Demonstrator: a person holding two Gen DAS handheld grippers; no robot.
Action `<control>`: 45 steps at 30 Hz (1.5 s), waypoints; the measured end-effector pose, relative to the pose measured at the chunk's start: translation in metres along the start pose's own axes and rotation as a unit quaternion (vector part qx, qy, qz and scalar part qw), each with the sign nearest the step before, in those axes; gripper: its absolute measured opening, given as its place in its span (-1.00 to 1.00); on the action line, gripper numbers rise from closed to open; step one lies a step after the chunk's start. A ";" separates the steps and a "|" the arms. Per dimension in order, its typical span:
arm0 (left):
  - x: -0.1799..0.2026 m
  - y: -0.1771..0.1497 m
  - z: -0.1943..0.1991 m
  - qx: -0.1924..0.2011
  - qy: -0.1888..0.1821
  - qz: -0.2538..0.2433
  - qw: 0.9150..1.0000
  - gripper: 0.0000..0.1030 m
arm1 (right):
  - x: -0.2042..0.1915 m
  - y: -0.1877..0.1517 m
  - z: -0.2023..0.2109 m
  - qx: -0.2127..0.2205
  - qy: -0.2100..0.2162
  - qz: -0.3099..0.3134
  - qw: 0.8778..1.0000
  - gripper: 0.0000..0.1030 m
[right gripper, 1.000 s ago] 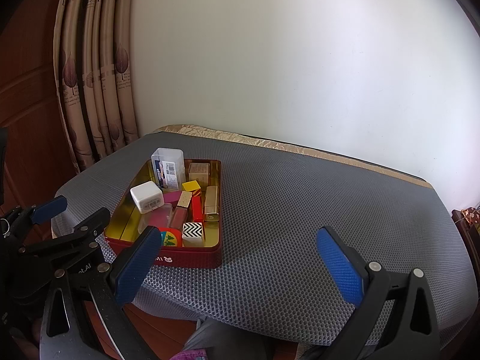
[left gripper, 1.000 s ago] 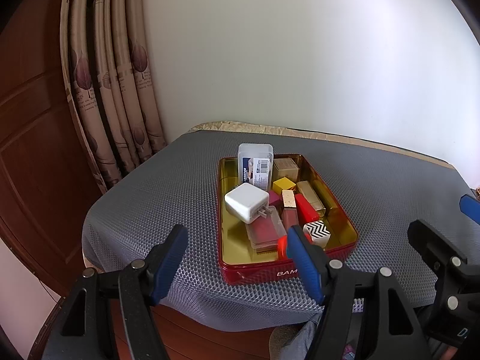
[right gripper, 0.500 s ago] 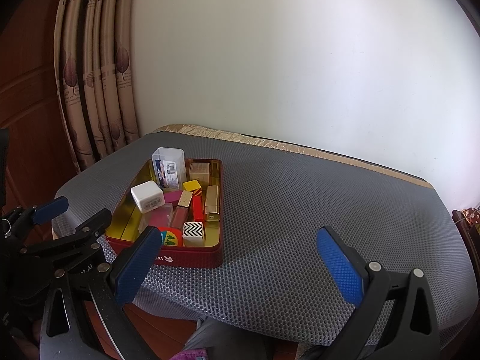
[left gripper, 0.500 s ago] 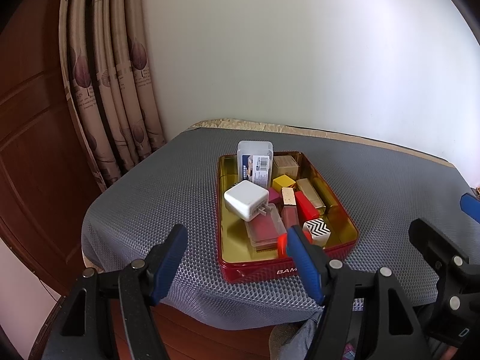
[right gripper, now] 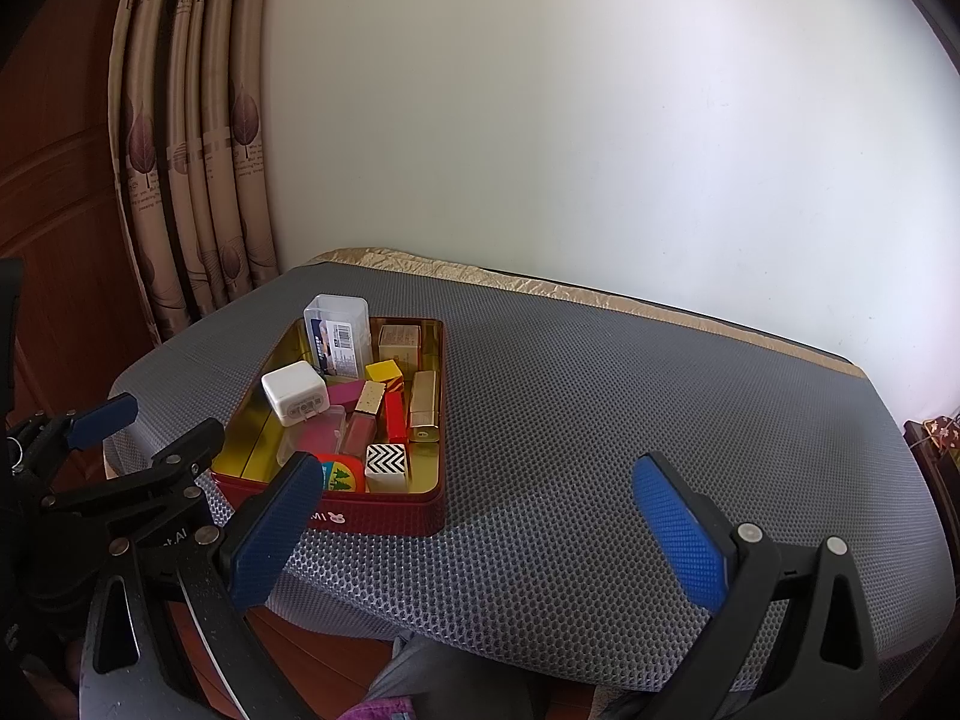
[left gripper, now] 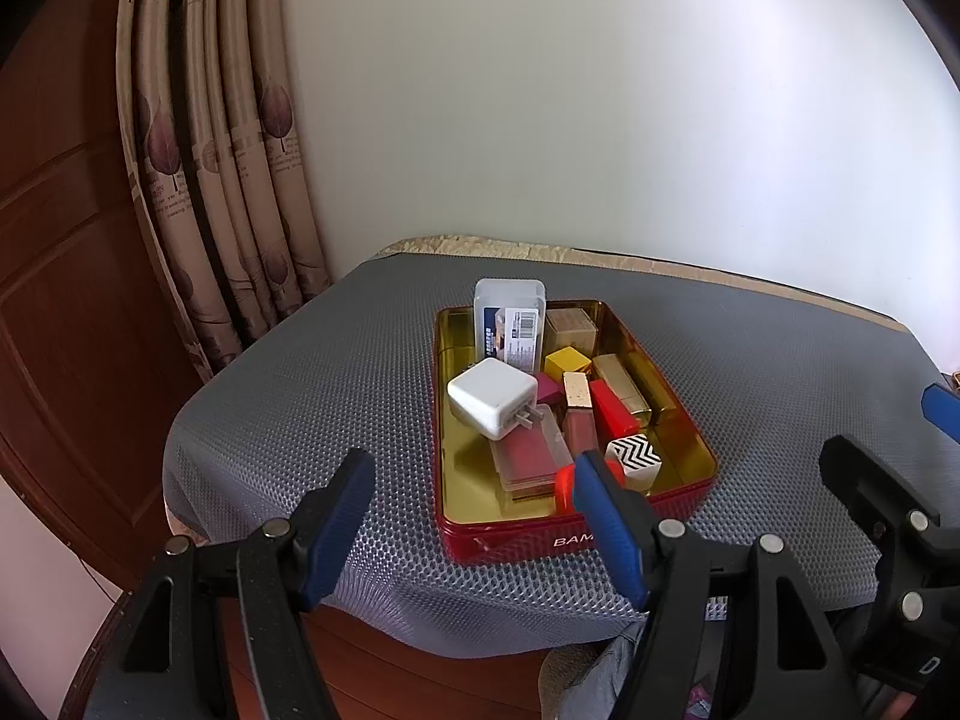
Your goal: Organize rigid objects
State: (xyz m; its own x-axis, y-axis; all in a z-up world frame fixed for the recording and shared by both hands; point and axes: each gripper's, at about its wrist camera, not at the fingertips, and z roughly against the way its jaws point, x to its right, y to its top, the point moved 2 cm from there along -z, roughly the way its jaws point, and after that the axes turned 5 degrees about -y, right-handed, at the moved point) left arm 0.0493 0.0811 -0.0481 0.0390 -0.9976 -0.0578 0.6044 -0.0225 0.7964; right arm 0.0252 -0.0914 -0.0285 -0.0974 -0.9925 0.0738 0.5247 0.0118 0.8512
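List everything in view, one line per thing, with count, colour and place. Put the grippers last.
tin: 1, red outside, gold inside, on the mat near its front edge
charger: 1, white, on top of the pile in the tin, left side
clear box: 1, transparent with a label, upright at the tin's far end
zigzag block: 1, black and white, near right corner of the tin
yellow block: 1, yellow, middle of the tin
red block: 1, red, right of centre
gold tube: 1, gold, along the right wall
mat: 1, grey mesh, covering the table
curtain: 1, beige with leaf print, left
left gripper: 1, black with blue pads, open, empty
right gripper: 1, black with blue pads, open, empty
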 end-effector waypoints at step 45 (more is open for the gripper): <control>0.010 0.003 0.023 0.073 0.004 -0.031 0.997 0.67 | 0.016 0.007 0.015 0.019 0.005 -0.007 1.000 0.99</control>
State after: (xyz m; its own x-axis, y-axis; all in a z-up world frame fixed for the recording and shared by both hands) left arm 0.0329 0.0693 -0.0324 0.0111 -0.9934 -0.1143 0.4838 -0.0947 0.8700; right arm 0.0152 -0.1052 -0.0136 -0.0959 -0.9937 0.0574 0.4909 0.0030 0.8712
